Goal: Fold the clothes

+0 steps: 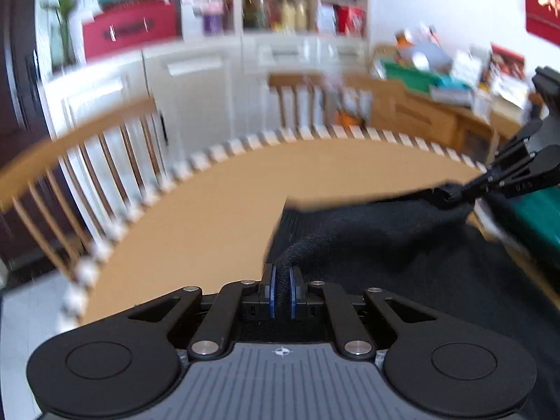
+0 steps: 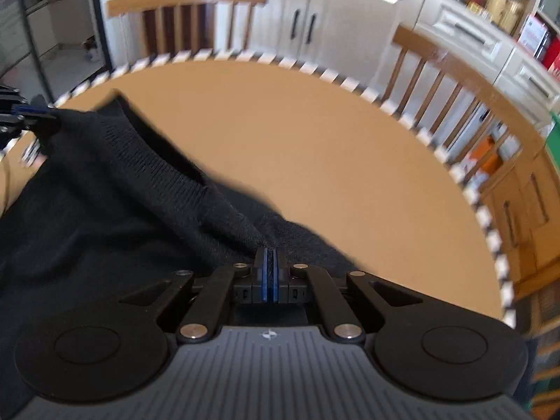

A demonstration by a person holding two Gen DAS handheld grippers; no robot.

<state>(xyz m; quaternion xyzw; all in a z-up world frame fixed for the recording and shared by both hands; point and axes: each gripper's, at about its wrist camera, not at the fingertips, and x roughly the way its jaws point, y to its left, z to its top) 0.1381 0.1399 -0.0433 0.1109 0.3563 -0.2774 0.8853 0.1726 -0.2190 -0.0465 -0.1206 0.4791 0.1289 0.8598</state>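
Note:
A black knit sweater (image 1: 402, 245) hangs stretched between my two grippers over the round wooden table (image 1: 217, 203). My left gripper (image 1: 282, 273) is shut on one edge of the sweater. My right gripper (image 2: 270, 259) is shut on another edge of the sweater (image 2: 105, 210). In the left wrist view the right gripper (image 1: 451, 190) shows at the right, pinching the cloth. In the right wrist view the left gripper (image 2: 38, 115) shows at the far left, pinching the cloth next to the ribbed hem (image 2: 150, 147).
The table (image 2: 315, 147) has a black-and-white striped rim. Wooden chairs (image 1: 87, 161) (image 2: 451, 84) stand around it. White cabinets (image 2: 350, 3) and shelves (image 1: 280, 0) are behind. A cluttered wooden sideboard (image 1: 437, 105) stands at the right.

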